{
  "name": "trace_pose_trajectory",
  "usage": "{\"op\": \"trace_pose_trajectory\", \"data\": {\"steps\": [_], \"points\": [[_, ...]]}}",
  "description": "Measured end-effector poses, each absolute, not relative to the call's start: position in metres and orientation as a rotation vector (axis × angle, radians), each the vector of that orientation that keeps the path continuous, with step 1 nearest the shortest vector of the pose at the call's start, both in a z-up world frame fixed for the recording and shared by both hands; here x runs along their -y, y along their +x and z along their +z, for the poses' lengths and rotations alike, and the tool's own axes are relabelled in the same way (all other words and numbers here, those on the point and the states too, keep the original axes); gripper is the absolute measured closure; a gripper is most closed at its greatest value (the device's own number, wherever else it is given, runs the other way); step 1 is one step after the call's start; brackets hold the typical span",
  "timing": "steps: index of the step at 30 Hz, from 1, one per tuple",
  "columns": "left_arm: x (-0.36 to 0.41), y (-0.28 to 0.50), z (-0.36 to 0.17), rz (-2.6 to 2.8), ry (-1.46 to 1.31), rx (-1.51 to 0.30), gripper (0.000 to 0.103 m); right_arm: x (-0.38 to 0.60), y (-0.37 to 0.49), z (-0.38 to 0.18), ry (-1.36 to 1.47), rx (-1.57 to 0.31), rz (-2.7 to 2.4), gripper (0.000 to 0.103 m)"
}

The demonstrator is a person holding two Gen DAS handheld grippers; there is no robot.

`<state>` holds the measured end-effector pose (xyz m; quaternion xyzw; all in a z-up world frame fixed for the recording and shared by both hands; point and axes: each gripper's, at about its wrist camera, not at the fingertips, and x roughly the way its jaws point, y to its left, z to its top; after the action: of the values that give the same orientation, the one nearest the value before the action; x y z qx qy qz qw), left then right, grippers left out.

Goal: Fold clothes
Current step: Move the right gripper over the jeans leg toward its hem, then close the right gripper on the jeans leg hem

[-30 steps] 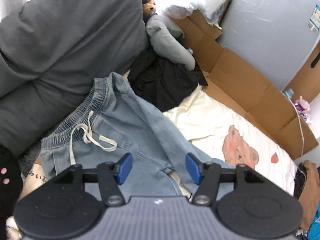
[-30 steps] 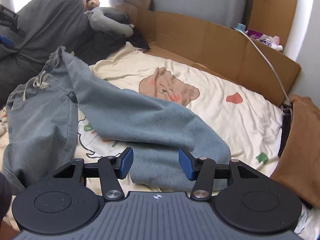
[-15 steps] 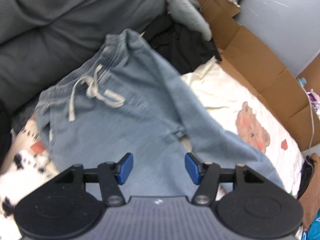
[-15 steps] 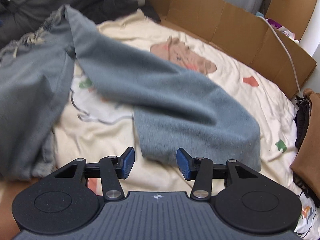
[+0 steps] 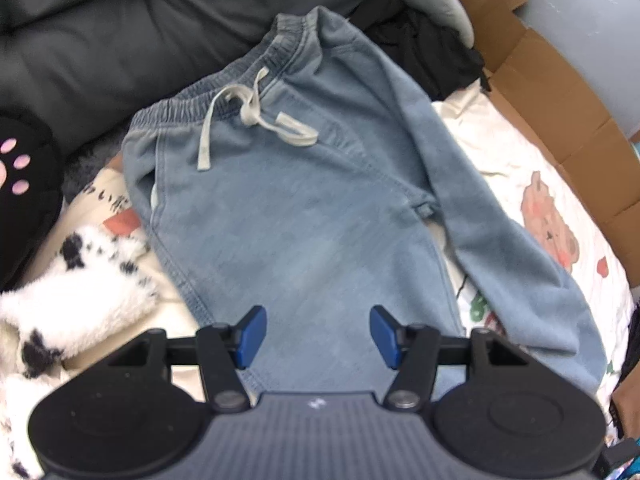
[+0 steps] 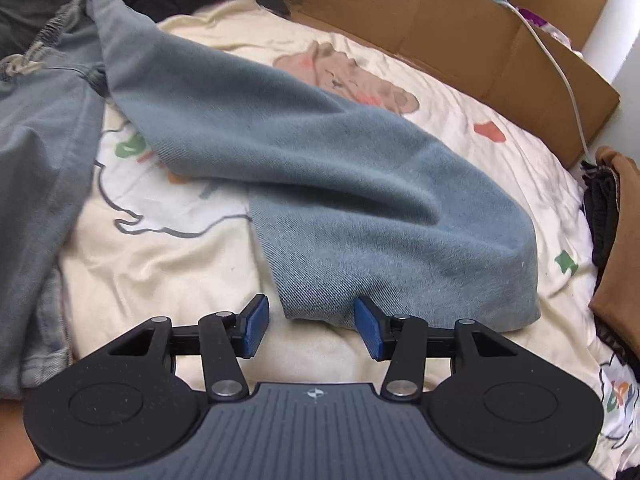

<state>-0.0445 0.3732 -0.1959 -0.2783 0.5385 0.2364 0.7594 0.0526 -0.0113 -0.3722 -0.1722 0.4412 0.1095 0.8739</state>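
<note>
Across mid-frame in the left wrist view, light-blue sweatpants (image 5: 304, 208) spread on a cream printed bedsheet (image 5: 516, 160), waistband and drawstring (image 5: 248, 116) toward top, larger and nearer than a second ago. Left gripper (image 5: 316, 336) lower now, jaws wide, hovering over one leg, gripping nothing. Right gripper (image 6: 312, 326) also lower, jaws parted, bracketing the other leg's hem corner (image 6: 296, 308), pads not pressing. Cardboard (image 6: 460, 24) along upper right; contents not visible.
</note>
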Motion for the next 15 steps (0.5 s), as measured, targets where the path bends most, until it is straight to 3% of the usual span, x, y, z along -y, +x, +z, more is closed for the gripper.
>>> {"op": "trace_pose_trajectory", "data": {"steps": [5, 8, 15], "points": [[-0.370, -0.047, -0.203, 0.519, -0.616, -1.182, 0.043, 0.009, 0.057, -0.376, -0.351, -0.913, 0.187, 0.048], [-0.368, -0.049, -0.207, 0.521, -0.631, -1.175, 0.043, 0.015, 0.059, -0.372, -0.329, -0.922, 0.192, 0.075], [-0.359, -0.051, -0.218, 0.490, -0.735, -1.138, 0.046, 0.032, 0.065, -0.330, -0.417, -0.893, 0.231, 0.084]]}}
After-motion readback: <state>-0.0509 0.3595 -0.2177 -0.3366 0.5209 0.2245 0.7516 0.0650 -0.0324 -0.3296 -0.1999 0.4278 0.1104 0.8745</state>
